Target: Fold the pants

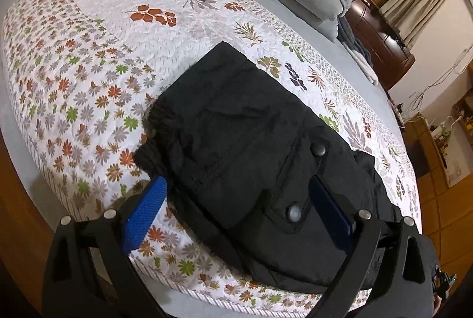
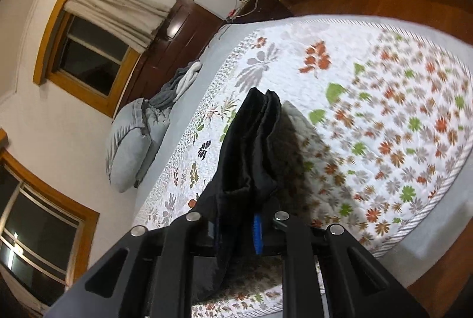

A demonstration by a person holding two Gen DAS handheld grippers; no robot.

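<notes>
Black pants lie partly folded on the bed's floral quilt. Right tool is clamped on a bunched edge, lifted. Left tool gapes wide over the waist, gripping nothing. Carry the edge across evenly; pin the waist flat.

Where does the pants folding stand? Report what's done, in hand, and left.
Done: the black pants lie on the floral quilt in a compact block, seemingly folded over already. In hand: the right claw is shut on a bunched edge of the cloth, held above the quilt; the left claw is open, straddling the pants. Left: laying that edge over and releasing it.
</notes>
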